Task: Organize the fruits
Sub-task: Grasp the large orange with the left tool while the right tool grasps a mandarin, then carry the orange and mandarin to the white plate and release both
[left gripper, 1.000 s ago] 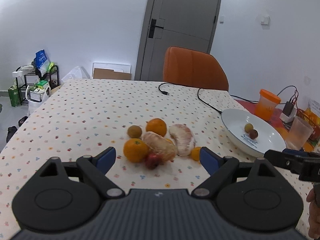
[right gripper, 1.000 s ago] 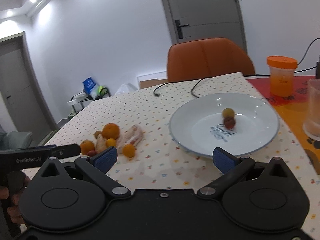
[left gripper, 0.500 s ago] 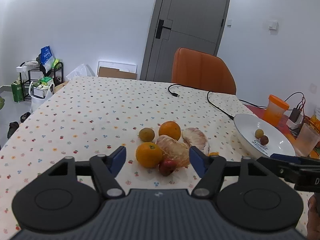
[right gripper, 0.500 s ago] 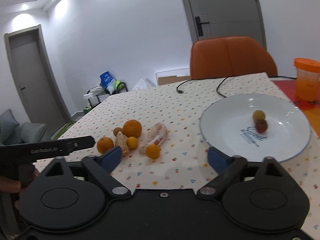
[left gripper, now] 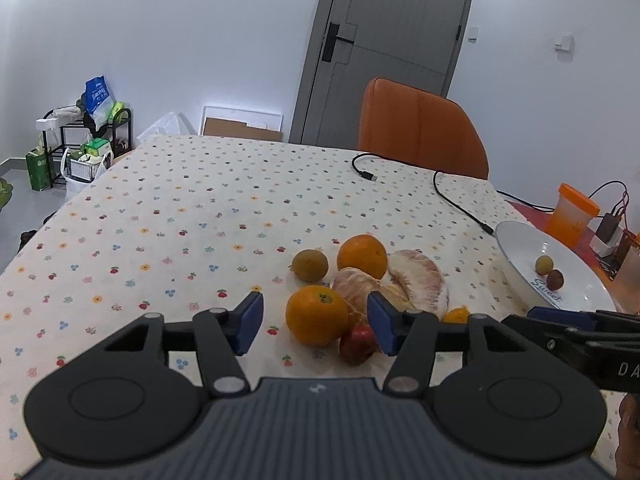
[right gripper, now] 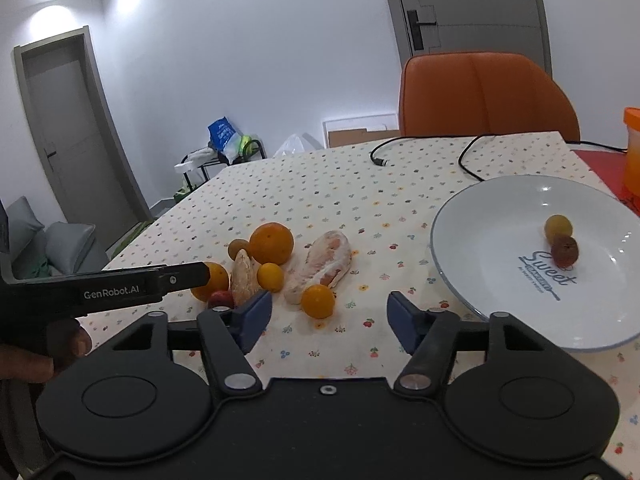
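A fruit pile lies on the dotted tablecloth: a near orange [left gripper: 316, 314], a far orange [left gripper: 362, 255], a brown kiwi [left gripper: 309, 265], two peeled pomelo pieces [left gripper: 418, 280], a small red fruit [left gripper: 357, 344] and a small orange citrus [right gripper: 317, 301]. My left gripper [left gripper: 316, 326] is open, its fingers either side of the near orange, just short of it. My right gripper [right gripper: 330, 320] is open and empty, just short of the small citrus. A white plate [right gripper: 480, 240] at right holds a yellow fruit [right gripper: 557, 227] and a dark red fruit [right gripper: 564, 251].
A black cable [left gripper: 440, 190] runs across the far table. An orange chair [left gripper: 420, 128] stands behind it. An orange-lidded cup [left gripper: 573, 212] and a clear cup [left gripper: 630, 276] stand right of the plate, by a charger.
Both grippers have moved closer to the fruit pile. The left gripper's fingers have narrowed around the near orange. The right gripper has swung left from the plate toward the small citrus.
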